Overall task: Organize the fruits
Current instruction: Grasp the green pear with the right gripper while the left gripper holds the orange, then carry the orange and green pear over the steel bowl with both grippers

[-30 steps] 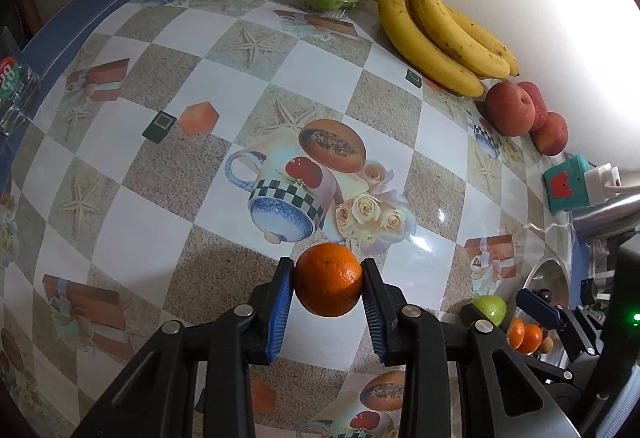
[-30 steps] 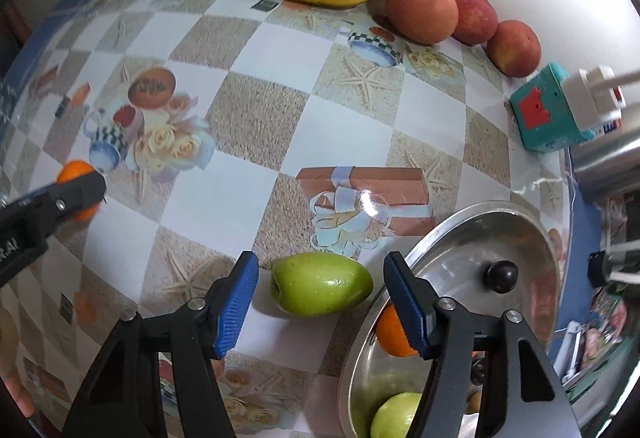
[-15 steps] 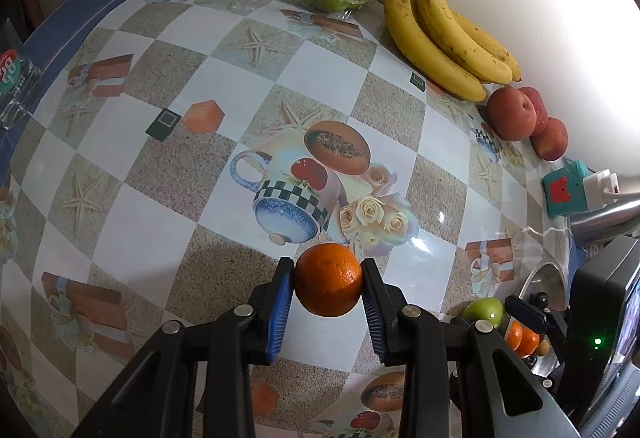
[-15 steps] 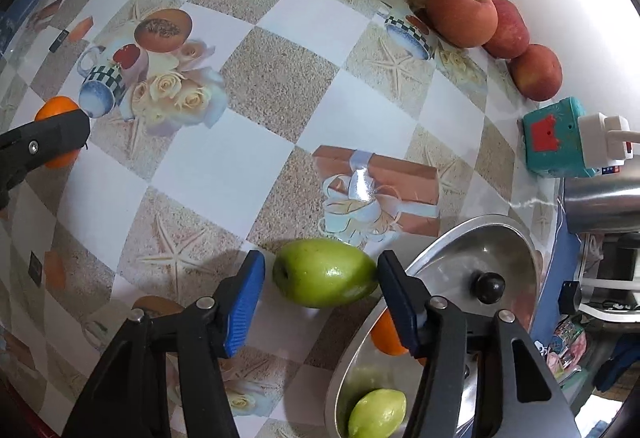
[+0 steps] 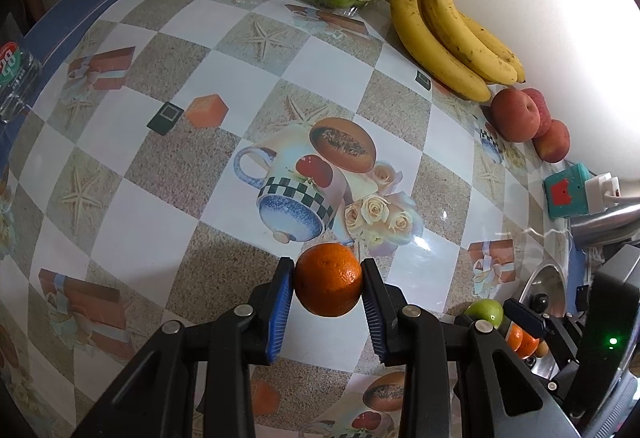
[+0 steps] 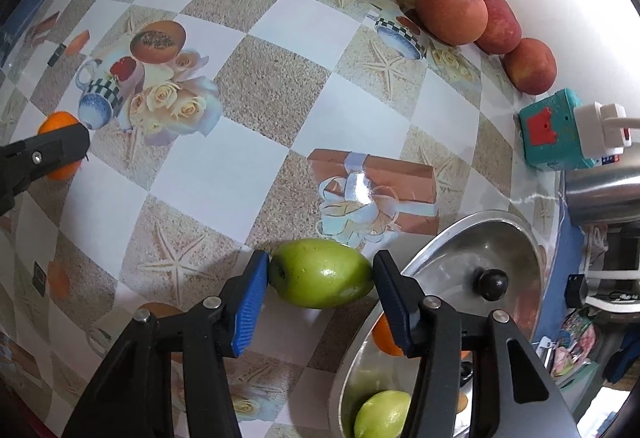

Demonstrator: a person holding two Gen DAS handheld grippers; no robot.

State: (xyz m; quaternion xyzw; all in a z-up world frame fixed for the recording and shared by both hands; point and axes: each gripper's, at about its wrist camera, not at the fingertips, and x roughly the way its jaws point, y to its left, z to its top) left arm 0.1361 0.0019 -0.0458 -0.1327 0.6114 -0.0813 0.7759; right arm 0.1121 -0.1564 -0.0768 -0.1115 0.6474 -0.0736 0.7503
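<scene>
Over checkered tablecloth [image 5: 168,250]: left jaws clamping orange [image 5: 328,280], right jaws touching green fruit [image 6: 320,274].

The left gripper [image 5: 327,284] is clamped, both blue pads pressing an orange [image 5: 328,280]. The right gripper [image 6: 320,280] brackets a green fruit [image 6: 321,273], pads at its ends.
</scene>
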